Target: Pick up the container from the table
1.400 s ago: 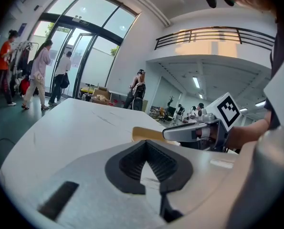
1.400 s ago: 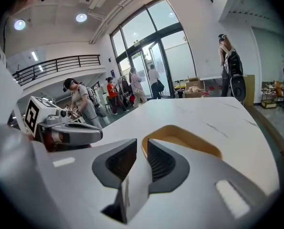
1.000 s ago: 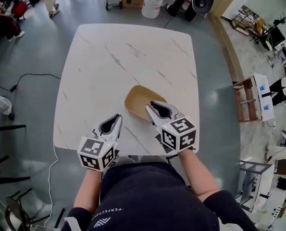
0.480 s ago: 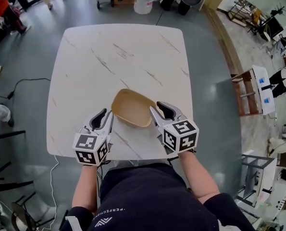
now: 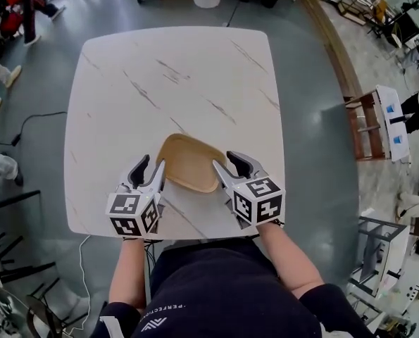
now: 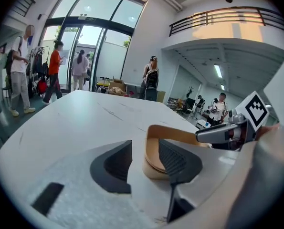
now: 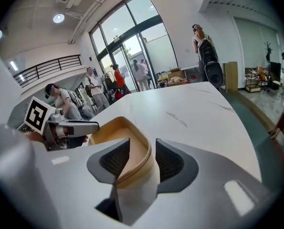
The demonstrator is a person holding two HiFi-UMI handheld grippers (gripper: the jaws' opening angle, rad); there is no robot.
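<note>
head view: my left gripper (image 5: 151,167) and right gripper (image 5: 224,162) each straddle container (image 5: 188,162) rim, jaws opening, not pinching.

Head view looks down; low, close gripper views share the container (image 5: 188,162)

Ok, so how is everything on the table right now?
Container: upright, empty, resting on the table.
Left hand-held gripper: jaws opening, container's rim between them, not gripped.
Right hand-held gripper: jaws opening, container's rim between them, not gripped.
</note>
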